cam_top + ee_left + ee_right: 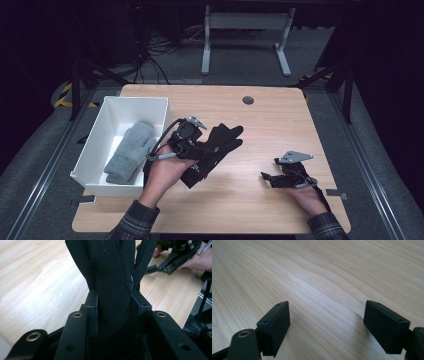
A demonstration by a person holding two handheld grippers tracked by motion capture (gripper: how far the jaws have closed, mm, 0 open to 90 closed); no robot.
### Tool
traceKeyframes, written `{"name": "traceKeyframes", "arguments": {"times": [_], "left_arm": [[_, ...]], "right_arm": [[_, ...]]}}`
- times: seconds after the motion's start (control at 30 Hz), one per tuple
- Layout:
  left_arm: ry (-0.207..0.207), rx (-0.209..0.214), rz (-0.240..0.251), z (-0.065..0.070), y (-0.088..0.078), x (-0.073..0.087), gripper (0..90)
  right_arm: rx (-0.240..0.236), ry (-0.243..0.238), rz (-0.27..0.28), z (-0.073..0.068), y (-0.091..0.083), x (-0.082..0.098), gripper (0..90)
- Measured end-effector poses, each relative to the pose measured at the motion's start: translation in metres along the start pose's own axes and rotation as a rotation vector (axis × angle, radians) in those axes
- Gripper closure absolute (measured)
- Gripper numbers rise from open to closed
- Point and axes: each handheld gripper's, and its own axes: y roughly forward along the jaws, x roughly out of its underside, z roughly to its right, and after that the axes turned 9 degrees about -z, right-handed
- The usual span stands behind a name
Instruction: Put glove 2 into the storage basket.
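A black glove (215,150) lies near the middle of the wooden table (270,125), its fingers spread toward the far right. My left gripper (202,150) is shut on it; in the left gripper view both pads press the glove (112,290) at its palm. A grey mitten (131,151) rests inside the white box (92,142) at the table's left. My right gripper (267,177) hovers low over the wood at the front right, open, and the right gripper view has bare wood between its fingertips (274,325).
The white box stands along the table's left edge. A round cable port (248,100) sits at the table's far middle. A white desk frame (245,35) stands on the floor behind. The other hand and gripper (175,257) appear at the top right of the left gripper view.
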Motion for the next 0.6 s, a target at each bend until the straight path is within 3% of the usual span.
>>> {"name": "traceKeyframes", "arguments": {"times": [0.4, 0.6], "left_arm": [[-0.022, -0.054, 0.049, -0.020, -0.046, -0.001, 65.0], [-0.063, -0.090, 0.070, -0.034, -0.063, 0.006, 65.0]], "right_arm": [[0.000, 0.000, 0.000, 0.000, 0.000, 0.000, 21.6], [0.001, 0.001, -0.001, 0.000, 0.000, 0.000, 21.6]]}}
